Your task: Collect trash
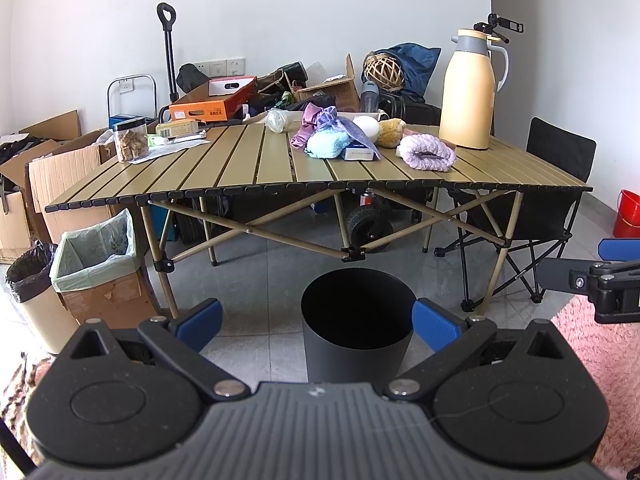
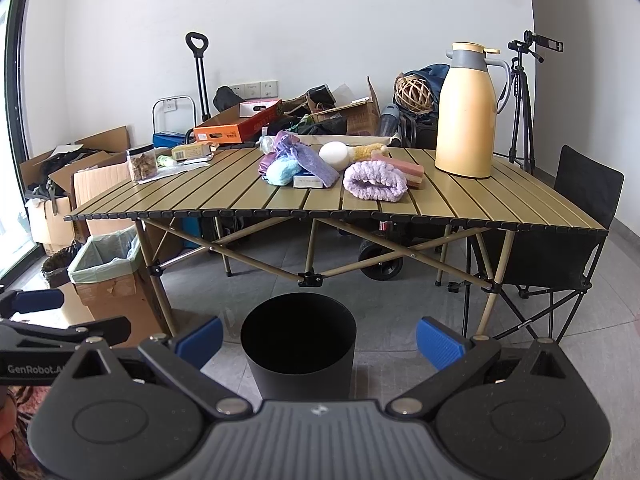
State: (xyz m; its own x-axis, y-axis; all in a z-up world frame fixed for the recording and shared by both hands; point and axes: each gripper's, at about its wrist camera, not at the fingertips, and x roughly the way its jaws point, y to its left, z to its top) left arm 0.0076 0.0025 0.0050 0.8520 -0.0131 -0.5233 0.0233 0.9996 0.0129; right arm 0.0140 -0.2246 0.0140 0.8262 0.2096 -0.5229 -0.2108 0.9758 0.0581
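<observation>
Standing empty on the floor, black round bin (image 1: 356, 320); left tool (image 1: 317, 322) and right tool (image 2: 319, 340) released.

A round black waste bin (image 1: 356, 332) is standing upright and open-mouthed on the grey tiled floor (image 1: 260, 292), its inside showing only dark, sitting at six o'clock from the slatted worktop (image 1: 240, 164).
</observation>
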